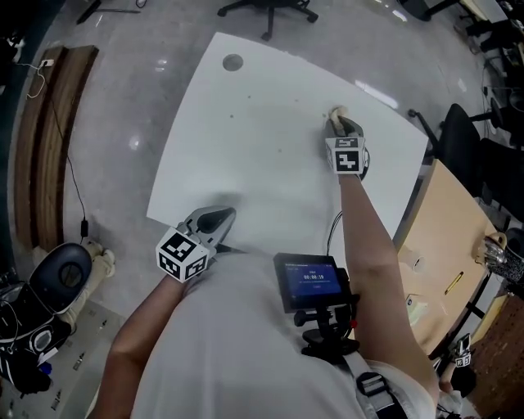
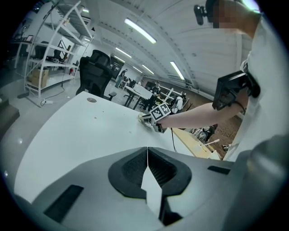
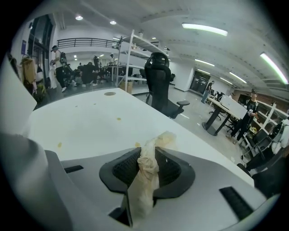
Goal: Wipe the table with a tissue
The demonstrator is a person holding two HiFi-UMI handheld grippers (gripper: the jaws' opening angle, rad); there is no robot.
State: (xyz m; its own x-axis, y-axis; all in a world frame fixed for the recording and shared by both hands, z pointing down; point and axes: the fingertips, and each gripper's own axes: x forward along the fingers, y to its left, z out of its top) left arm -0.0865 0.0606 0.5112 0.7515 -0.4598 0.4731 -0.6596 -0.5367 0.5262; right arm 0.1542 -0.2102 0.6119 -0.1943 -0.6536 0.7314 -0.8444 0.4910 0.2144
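Observation:
A white table (image 1: 246, 147) fills the middle of the head view. My right gripper (image 1: 337, 121) reaches out over its far right part, shut on a crumpled, yellow-stained tissue (image 3: 148, 171) whose tip (image 1: 334, 111) pokes out onto the tabletop. Small yellowish spots (image 3: 118, 119) lie on the table ahead of it. My left gripper (image 1: 219, 219) hovers at the table's near edge, jaws closed together with nothing between them. In the left gripper view the right gripper (image 2: 151, 121) shows far across the table.
A round grommet hole (image 1: 232, 61) sits near the table's far left corner. Office chairs (image 1: 266, 10) stand beyond the table and at its right (image 1: 463, 143). A wooden desk (image 1: 446, 245) is close on the right. Cables and gear (image 1: 49, 303) lie on the floor at left.

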